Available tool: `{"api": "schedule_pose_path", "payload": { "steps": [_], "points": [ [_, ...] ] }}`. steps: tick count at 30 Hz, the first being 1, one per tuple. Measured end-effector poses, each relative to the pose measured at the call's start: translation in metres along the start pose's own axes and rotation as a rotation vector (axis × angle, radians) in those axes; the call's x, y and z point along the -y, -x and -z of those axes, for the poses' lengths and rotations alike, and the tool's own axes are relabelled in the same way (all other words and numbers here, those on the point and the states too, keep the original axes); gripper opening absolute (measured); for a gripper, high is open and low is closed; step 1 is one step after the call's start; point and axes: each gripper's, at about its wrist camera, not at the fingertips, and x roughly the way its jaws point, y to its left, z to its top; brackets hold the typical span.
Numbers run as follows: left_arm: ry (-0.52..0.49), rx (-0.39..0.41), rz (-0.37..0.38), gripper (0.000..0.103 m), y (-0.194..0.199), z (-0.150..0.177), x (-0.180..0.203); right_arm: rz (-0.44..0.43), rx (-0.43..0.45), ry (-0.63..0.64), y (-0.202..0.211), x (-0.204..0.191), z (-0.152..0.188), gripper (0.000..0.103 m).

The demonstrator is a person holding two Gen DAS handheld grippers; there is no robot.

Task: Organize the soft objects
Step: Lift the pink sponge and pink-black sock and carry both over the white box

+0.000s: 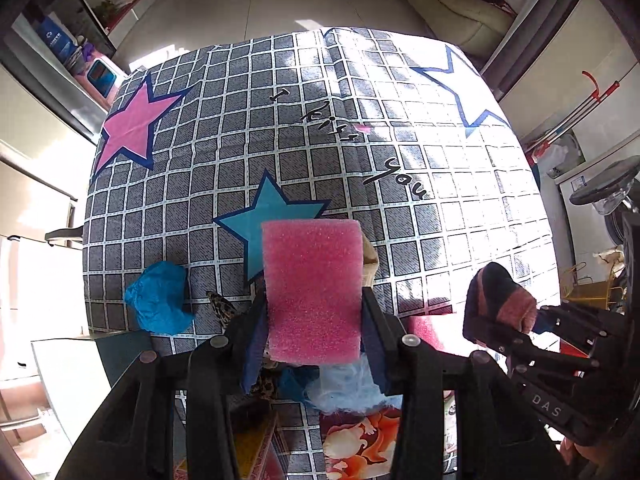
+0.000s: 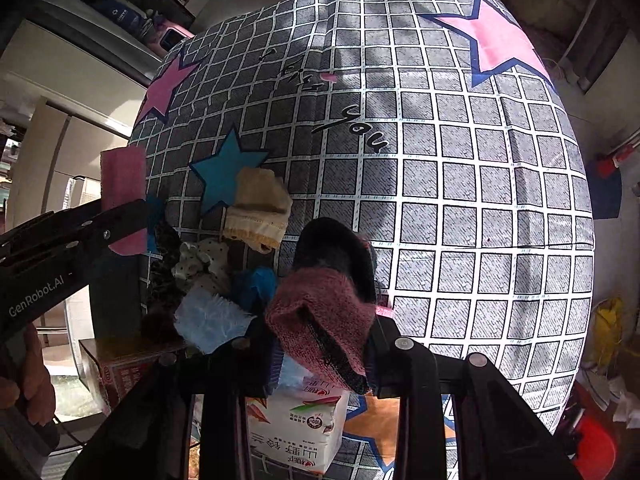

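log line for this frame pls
left gripper: shut on pink sponge | right gripper: shut on pink-black sock | both lifted over checked cloth

Black tongs [image 1: 316,320] with silver screws, blue pads [image 1: 252,356], "DAS" lettering.

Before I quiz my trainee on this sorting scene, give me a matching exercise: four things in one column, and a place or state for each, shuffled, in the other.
Things:
1. pink sponge
2. pink-and-black knit sock
3. crumpled blue cloth
4. teal star

Places or states:
A. lying loose on the checked sheet
B. clamped in the right gripper
C. printed on the sheet
D. clamped in the left gripper

Pairs: 1-D, 2-B, 3-A, 4-C
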Motion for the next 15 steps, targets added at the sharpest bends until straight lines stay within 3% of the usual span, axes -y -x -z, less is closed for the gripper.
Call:
{"api": "schedule_pose_path", "payload": {
  "steps": [8,15],
  "points": [
    [-0.007,0.062,0.003,0.047,0.045,0.059,0.033,-0.006,-0.065,0.118,0.014,-0.015,0.031,0.034],
    [-0.080,0.076,0.028,0.047,0.068,0.113,0.037,0.010,-0.055,0.103,0.025,-0.027,0.072,0.034]
  ]
}}
